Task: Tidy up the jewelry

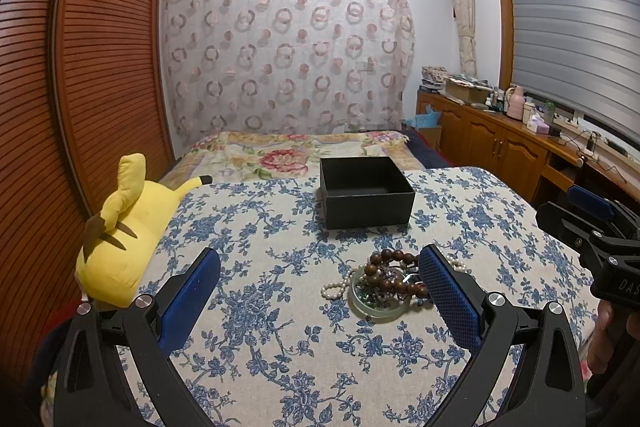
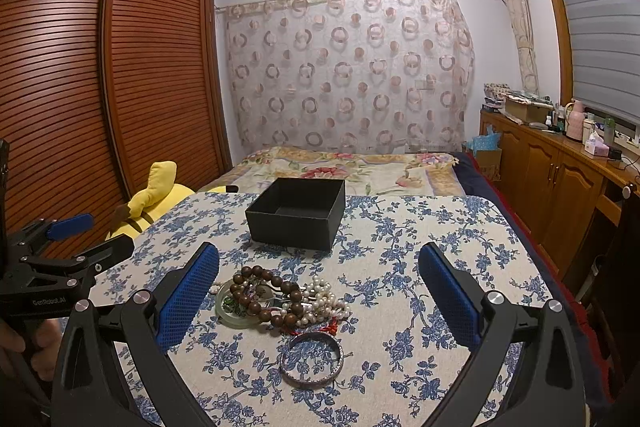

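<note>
Several pieces lie heaped on the tabletop [image 2: 420, 239] near the black box [image 2: 298, 213]: wooden bead bracelet [image 2: 272, 293], pearl strands [image 2: 324, 301], jade bangle [image 2: 234, 313], metal bangle [image 2: 312, 361]. We judge strands limp, tangly; bangles stiff, slippery, so we take rims. Both grippers, left [image 1: 320, 295] and right [image 2: 320, 295], hold jaws released.

Soft, even indoor light filled both views, with only faint shadows. Focus was sharp centrally; fisheye distortion bent the edges, and the corners were black.

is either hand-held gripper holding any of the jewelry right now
Nothing is held. The left hand-held gripper and right hand-held gripper are both open, and the brown wooden bead bracelet lies on the blue floral tablecloth.
</note>
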